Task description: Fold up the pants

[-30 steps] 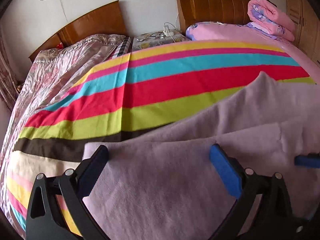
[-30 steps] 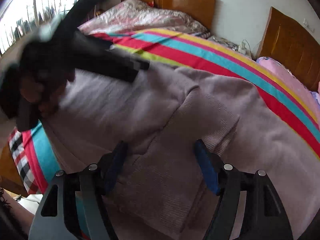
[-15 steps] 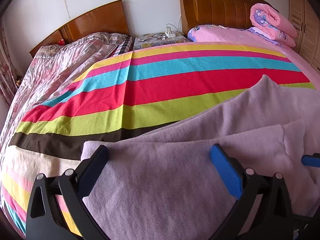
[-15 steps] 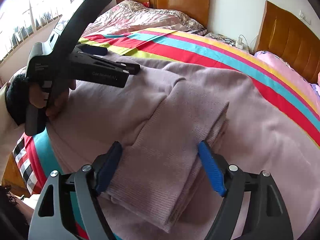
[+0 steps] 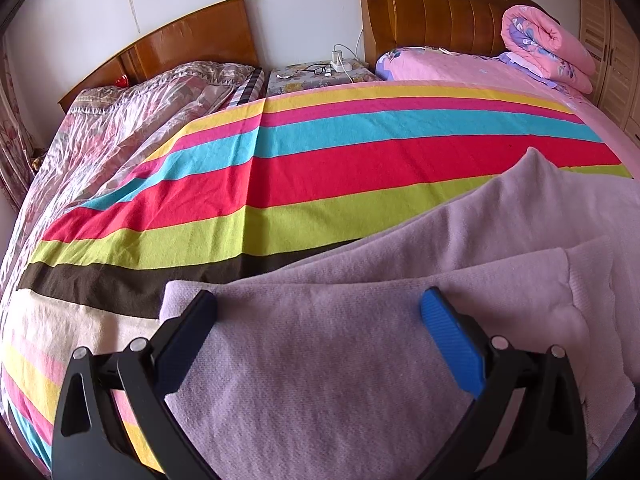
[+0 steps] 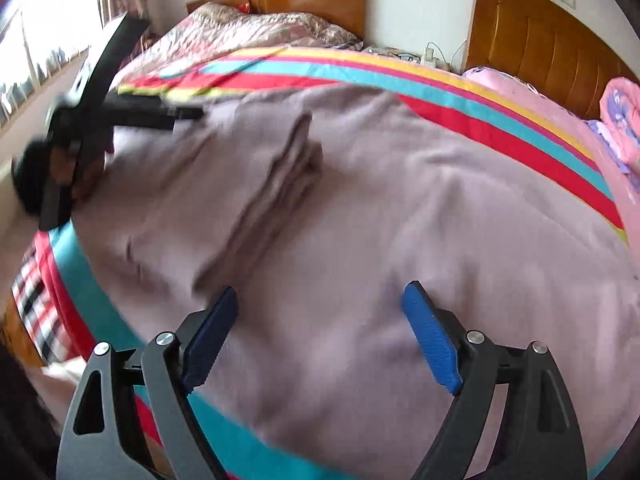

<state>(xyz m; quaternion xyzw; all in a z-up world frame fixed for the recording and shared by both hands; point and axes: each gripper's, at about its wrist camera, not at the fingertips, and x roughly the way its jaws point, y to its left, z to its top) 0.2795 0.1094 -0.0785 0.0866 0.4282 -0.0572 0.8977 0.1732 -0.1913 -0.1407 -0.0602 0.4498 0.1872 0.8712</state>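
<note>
Here I have the mauve pants (image 6: 392, 208) spread across the near part of the bed, on top of the striped blanket (image 5: 340, 168). One section is already doubled over into a thick layered fold (image 6: 276, 184), lying left of centre in my right wrist view, with its stacked edges showing.

My right gripper (image 6: 316, 332) hangs over the flat fabric just to the right of that fold. Its jaws have just been opening and now stand wide apart, with only the cloth beneath them and nothing pinched between the blue pads (image 6: 430, 340).

My left gripper (image 5: 318, 332) sits over the near-left part of the pants, close to a corner of the fabric (image 5: 176, 292). Its jaws are also spread wide, the pads not pressing on anything; the cloth lies flat beneath them. In the right wrist view the same tool appears, blurred, at the far left edge of the garment, with the person's hand (image 6: 80, 168) wrapped around its handle.

Beyond the blanket I see a quilted floral cover (image 5: 120, 120), a bedside stand (image 5: 320, 76) with cables on it, wooden headboards (image 5: 440, 16) and a rolled pink quilt (image 5: 548, 48).
</note>
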